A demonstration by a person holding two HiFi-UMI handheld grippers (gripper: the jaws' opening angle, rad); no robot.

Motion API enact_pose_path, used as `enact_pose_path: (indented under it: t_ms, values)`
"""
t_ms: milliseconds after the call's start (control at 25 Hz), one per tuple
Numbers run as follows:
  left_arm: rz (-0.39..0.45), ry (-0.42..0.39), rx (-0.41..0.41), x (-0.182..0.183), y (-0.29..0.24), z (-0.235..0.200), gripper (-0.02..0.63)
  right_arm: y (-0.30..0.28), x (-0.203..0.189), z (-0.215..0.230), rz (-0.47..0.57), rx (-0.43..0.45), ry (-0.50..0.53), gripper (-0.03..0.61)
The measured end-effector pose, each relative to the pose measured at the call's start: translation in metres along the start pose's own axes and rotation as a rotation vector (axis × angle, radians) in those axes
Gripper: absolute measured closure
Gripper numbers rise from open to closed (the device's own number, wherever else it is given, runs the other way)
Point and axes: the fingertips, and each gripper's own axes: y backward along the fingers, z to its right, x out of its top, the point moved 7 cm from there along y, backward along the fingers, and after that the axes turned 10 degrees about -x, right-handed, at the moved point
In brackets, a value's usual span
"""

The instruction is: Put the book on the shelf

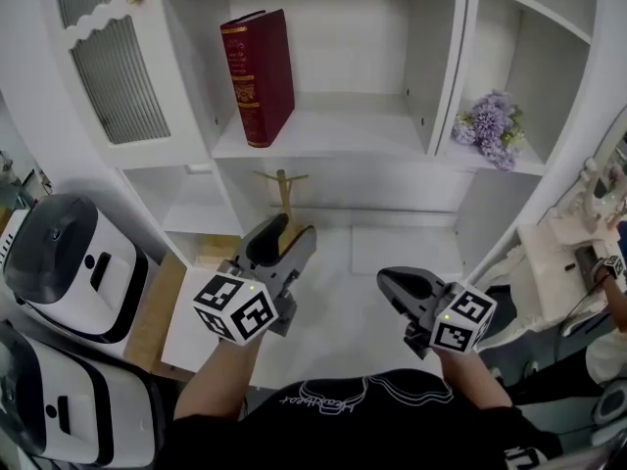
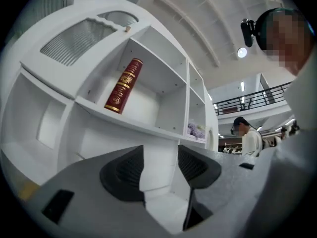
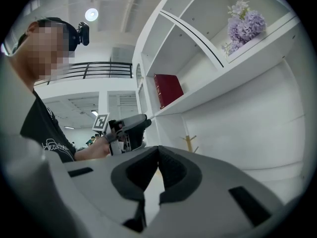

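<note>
Left hand-held gripper (image 1: 282,241), jaws apart and empty, hangs nearer than the closed, empty right hand-held gripper (image 1: 394,287) to the red book (image 1: 257,74), which stands almost upright on the shelf (image 1: 333,137) at twelve o'clock.

Above the left gripper (image 1: 284,239), the book (image 1: 257,74) is filling the shelf's (image 1: 343,131) left side, leaving its right side open; a wooden stand (image 1: 284,191) is standing directly ahead.
</note>
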Motion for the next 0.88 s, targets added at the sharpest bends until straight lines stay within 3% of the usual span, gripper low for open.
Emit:
enact_pose_path:
  t_ms: [80,320,640,880]
  values:
    - [-0.021,0.027,-0.043,-0.015,0.004,0.017,0.472,0.002,-0.002,-0.002,0.002,0.015,-0.009,0.572]
    - [-0.059,0.107,-0.107,-0.054,0.018,0.05,0.599,0.006,-0.007,-0.008,-0.003,0.059,-0.027,0.572]
    - [-0.088,0.096,-0.153,-0.075,0.024,0.066,0.61,0.007,-0.011,-0.002,0.034,0.066,-0.085,0.572]
    - [-0.081,0.106,-0.143,-0.079,0.025,0.063,0.609,0.001,-0.018,-0.001,0.023,0.076,-0.091,0.572]
